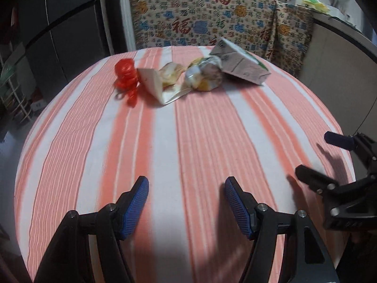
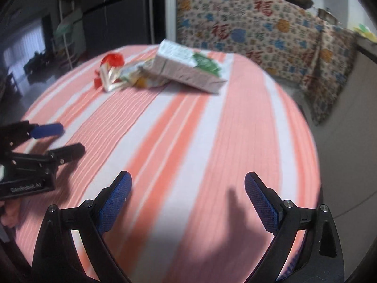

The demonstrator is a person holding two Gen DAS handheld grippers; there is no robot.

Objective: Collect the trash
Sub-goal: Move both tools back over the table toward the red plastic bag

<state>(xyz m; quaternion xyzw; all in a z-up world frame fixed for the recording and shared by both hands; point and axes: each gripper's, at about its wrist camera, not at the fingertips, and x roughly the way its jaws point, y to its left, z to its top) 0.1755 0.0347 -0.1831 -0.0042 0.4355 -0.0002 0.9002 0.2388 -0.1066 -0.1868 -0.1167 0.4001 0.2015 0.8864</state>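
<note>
Trash lies in a row at the far side of the striped table (image 1: 188, 141): a red plastic bag (image 1: 125, 73), a white paper wrapper (image 1: 153, 83), a crumpled snack wrapper (image 1: 205, 74) and a flattened white carton (image 1: 240, 62). The carton (image 2: 188, 67), snack wrapper (image 2: 139, 76) and red bag (image 2: 112, 60) also show in the right wrist view. My left gripper (image 1: 186, 186) is open and empty over the near table. My right gripper (image 2: 187, 184) is open and empty, to the right of the left one (image 2: 63, 139).
The table (image 2: 212, 129) has a pink and white striped cloth. Behind it stands furniture draped in patterned fabric (image 1: 205, 16) with pots on top. A dark fridge (image 1: 59, 23) is at the left. A counter edge (image 1: 341, 37) is at the right.
</note>
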